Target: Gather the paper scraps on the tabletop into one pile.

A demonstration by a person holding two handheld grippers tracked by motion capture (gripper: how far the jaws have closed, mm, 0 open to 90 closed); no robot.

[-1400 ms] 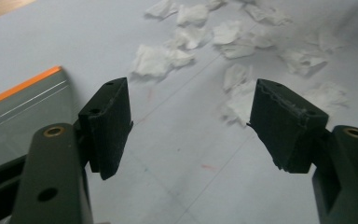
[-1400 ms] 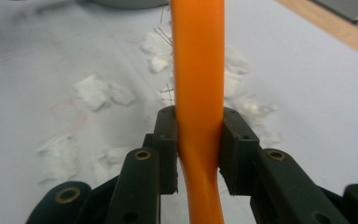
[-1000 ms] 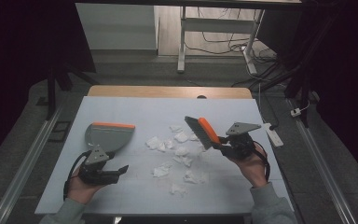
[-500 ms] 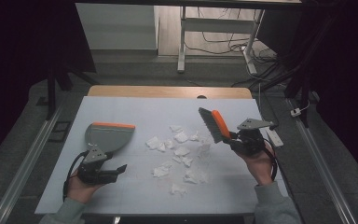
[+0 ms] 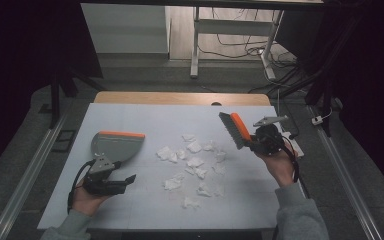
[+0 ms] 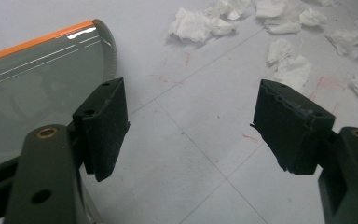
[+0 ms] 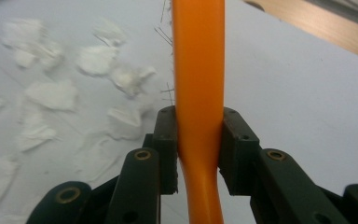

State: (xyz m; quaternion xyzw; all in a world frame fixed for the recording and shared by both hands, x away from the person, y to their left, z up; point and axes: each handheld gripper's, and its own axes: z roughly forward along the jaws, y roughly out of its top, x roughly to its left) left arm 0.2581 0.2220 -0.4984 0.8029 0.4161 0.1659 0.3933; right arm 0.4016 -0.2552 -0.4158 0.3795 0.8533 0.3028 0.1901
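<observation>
- Over on the left of the high view, the left tool (image 5: 125,179) rested low on the pale grey worktop (image 5: 145,115), gripped in the person's left hand (image 5: 87,197).
- Its jaws stood wide apart with nothing between them; in the left gripper view the two black pads (image 6: 103,122) had bare worktop in the gap.
- Just beyond that tool lay the grey plastic dustpan with the orange front edge (image 5: 117,145), flat on the worktop, its orange lip turned away from the person. In the left gripper view the dustpan (image 6: 37,79) sat right beside one pad; whether it touched I could not tell.
- In the middle, the crumpled white paper scraps (image 5: 195,162) lay scattered loosely across the worktop, between dustpan and brush, some well apart from the rest.
- On the right, the hand brush with the orange plastic handle and dark bristles (image 5: 235,130) was up off the worktop, tilted, bristles facing the scraps.
- The right tool (image 5: 252,142), held in the person's right hand (image 5: 277,165), had it firmly: in the right gripper view the jaws were clamped tight on the orange handle (image 7: 198,93) from both sides.
</observation>
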